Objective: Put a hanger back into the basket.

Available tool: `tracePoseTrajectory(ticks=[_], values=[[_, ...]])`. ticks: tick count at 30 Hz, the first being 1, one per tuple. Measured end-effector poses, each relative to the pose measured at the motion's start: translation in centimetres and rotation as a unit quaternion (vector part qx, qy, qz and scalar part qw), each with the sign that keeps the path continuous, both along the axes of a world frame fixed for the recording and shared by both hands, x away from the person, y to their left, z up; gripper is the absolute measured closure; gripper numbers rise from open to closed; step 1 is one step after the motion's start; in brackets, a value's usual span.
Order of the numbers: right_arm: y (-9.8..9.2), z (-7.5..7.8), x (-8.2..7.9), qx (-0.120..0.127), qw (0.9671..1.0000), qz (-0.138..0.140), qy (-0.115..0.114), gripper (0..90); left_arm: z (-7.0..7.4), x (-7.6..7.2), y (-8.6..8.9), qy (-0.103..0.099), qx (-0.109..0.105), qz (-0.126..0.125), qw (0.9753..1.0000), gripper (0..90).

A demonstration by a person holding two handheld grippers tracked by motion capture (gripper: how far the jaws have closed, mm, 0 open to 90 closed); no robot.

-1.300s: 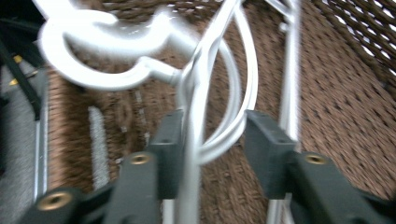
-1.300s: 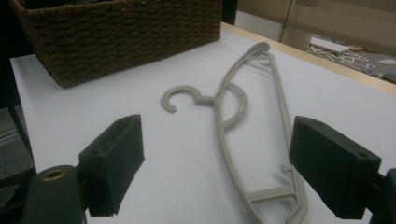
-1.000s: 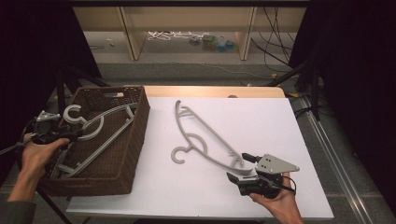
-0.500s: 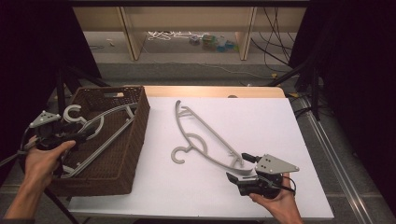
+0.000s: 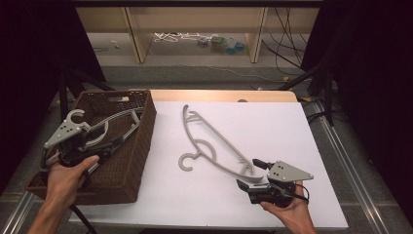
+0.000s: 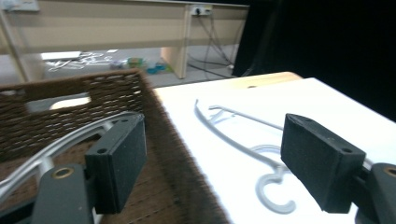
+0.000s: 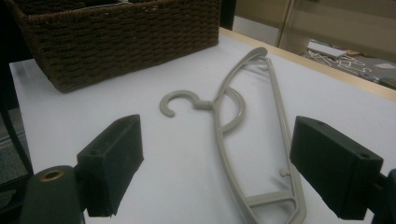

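A grey plastic hanger (image 5: 214,144) lies flat on the white table top (image 5: 292,131), its hook toward the basket. My right gripper (image 5: 248,174) rests at the front right, open, its jaws on either side of the hanger's near end without closing on it. In the right gripper view the hanger (image 7: 224,116) runs ahead between the open jaws of the right gripper (image 7: 233,158). A second grey hanger (image 5: 114,119) lies inside the brown wicker basket (image 5: 146,126) at the left. My left gripper (image 5: 113,144) hovers over the basket, open and empty. In the left gripper view, its jaws (image 6: 215,154) straddle the basket rim (image 6: 93,93).
A wooden strip (image 5: 219,95) edges the table's far side. Beyond it stand shelf uprights (image 5: 134,34) with clutter and cables (image 5: 219,44) on the floor. Dark stands flank the table on both sides.
My left gripper has moved right, from beside the basket's left edge to over its inside. The right gripper and both hangers have stayed put.
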State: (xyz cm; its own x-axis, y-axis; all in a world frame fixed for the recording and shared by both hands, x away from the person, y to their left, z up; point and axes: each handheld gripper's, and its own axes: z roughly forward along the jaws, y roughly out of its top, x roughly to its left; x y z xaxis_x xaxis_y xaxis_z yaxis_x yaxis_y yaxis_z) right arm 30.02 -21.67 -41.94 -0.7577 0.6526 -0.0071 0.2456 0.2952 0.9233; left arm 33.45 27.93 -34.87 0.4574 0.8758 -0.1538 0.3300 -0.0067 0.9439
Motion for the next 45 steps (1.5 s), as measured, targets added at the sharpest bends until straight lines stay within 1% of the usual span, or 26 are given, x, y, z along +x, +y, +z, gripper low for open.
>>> tracePoseTrajectory(ticks=[1, 2, 4, 6, 7, 8, 10, 13, 14, 16, 17, 19, 22, 24, 25, 27, 30, 33, 34, 36, 37, 38, 40, 41, 43, 45], values=[[0.0, 0.0, 0.0, -0.003, 1.0000, 0.002, 0.003, 18.3, 0.0, -0.2, -0.4, -0.001, 0.000, -0.005, 1.0000, 21.7], [-0.1, 0.1, 0.0, -0.005, 1.0000, -0.002, 0.000, 18.3, 0.0, -0.4, -0.9, -0.006, -0.002, -0.011, 0.9999, 21.3], [-0.1, 0.1, 0.0, -0.004, 1.0000, -0.001, -0.001, 17.9, -0.1, -0.8, -1.8, -0.008, -0.001, -0.019, 0.9998, 21.3], [0.0, 0.0, 0.0, -0.003, 1.0000, 0.001, -0.002, 17.9, -0.4, -1.1, -2.7, -0.006, -0.001, -0.031, 0.9995, 21.3], [0.0, 0.0, 0.0, 0.003, 1.0000, 0.005, -0.001, 17.8, -0.6, -1.4, -3.3, -0.006, -0.004, -0.037, 0.9993, 21.3], [-0.1, 0.1, -0.1, -0.002, 1.0000, 0.000, -0.002, 17.8, -0.7, -1.6, -3.8, -0.004, -0.004, -0.043, 0.9991, 21.3], [-0.1, 0.1, -0.1, -0.001, 1.0000, -0.001, -0.002, 17.8, -1.0, -1.9, -4.7, -0.010, -0.009, -0.054, 0.9984, 21.3], [-0.1, 0.1, 0.0, 0.000, 1.0000, 0.004, 0.001, 17.8, -1.5, -2.2, -5.8, -0.007, -0.006, -0.068, 0.9977, 21.3], [-0.1, 0.1, 0.0, 0.000, 1.0000, 0.003, 0.001, 17.8, -1.7, -2.3, -6.2, -0.009, -0.009, -0.072, 0.9974, 21.4], [-0.1, 0.1, -0.1, -0.001, 1.0000, 0.002, 0.001, 17.7, -2.1, -2.4, -6.8, -0.012, -0.004, -0.077, 0.9969, 21.3], [-0.1, 0.1, -0.1, 0.000, 1.0000, -0.002, -0.005, 17.8, -2.3, -2.5, -7.1, -0.012, -0.002, -0.081, 0.9967, 21.4], [-0.1, 0.1, 0.0, 0.001, 1.0000, -0.001, -0.003, 17.7, -2.7, -2.6, -7.7, -0.015, -0.005, -0.091, 0.9958, 21.4], [-0.2, 0.1, 0.0, 0.000, 1.0000, -0.001, -0.004, 17.6, -3.2, -3.1, -8.5, -0.021, 0.005, -0.102, 0.9945, 21.3], [-0.2, 0.0, 0.1, 0.001, 1.0000, 0.001, -0.004, 17.6, -3.5, -3.2, -8.9, -0.023, 0.009, -0.107, 0.9939, 21.0], [-0.2, 0.0, 0.2, 0.002, 0.9999, 0.002, -0.011, 17.6, -3.7, -3.2, -9.1, -0.024, 0.010, -0.109, 0.9937, 20.8], [-0.3, -0.1, 0.2, 0.002, 1.0000, 0.001, -0.003, 17.6, -4.1, -3.3, -9.4, -0.027, 0.011, -0.113, 0.9932, 20.3], [-0.4, -0.2, 0.2, 0.005, 1.0000, 0.002, 0.000, 17.5, -4.8, -3.4, -9.7, -0.030, 0.007, -0.119, 0.9924, 18.8], [-0.4, -0.2, 0.2, 0.005, 1.0000, 0.001, -0.001, 17.4, -5.5, -3.5, -9.8, -0.032, 0.003, -0.119, 0.9924, 17.7], [-0.4, -0.2, 0.2, 0.005, 1.0000, 0.000, -0.001, 17.5, -5.7, -3.5, -9.7, -0.032, 0.005, -0.120, 0.9922, 17.2], [-0.4, -0.2, 0.2, 0.007, 1.0000, 0.004, 0.002, 17.5, -6.1, -3.6, -9.7, -0.039, 0.010, -0.115, 0.9926, 16.9], [-0.4, -0.2, 0.1, 0.005, 1.0000, -0.002, 0.000, 17.5, -6.3, -3.8, -9.7, -0.040, 0.012, -0.112, 0.9929, 17.0], [-0.4, -0.2, 0.1, 0.005, 1.0000, -0.001, -0.002, 17.5, -6.5, -3.9, -9.7, -0.036, 0.013, -0.114, 0.9928, 16.9], [-0.3, -0.2, 0.1, 0.006, 1.0000, -0.002, -0.007, 17.5, -6.9, -4.1, -9.7, -0.037, 0.007, -0.115, 0.9926, 16.9], [-0.3, -0.2, 0.2, 0.004, 0.9998, -0.002, -0.018, 17.5, -7.0, -4.3, -9.6, -0.035, 0.015, -0.111, 0.9931, 16.9], [-0.2, -0.2, 0.2, 0.003, 0.9999, 0.004, -0.013, 17.5, -7.4, -4.4, -9.7, -0.034, 0.020, -0.111, 0.9930, 16.9], [-0.2, -0.3, 0.2, 0.001, 0.9999, 0.003, -0.014, 17.3, -7.7, -4.4, -9.8, -0.034, 0.021, -0.113, 0.9928, 16.9]])
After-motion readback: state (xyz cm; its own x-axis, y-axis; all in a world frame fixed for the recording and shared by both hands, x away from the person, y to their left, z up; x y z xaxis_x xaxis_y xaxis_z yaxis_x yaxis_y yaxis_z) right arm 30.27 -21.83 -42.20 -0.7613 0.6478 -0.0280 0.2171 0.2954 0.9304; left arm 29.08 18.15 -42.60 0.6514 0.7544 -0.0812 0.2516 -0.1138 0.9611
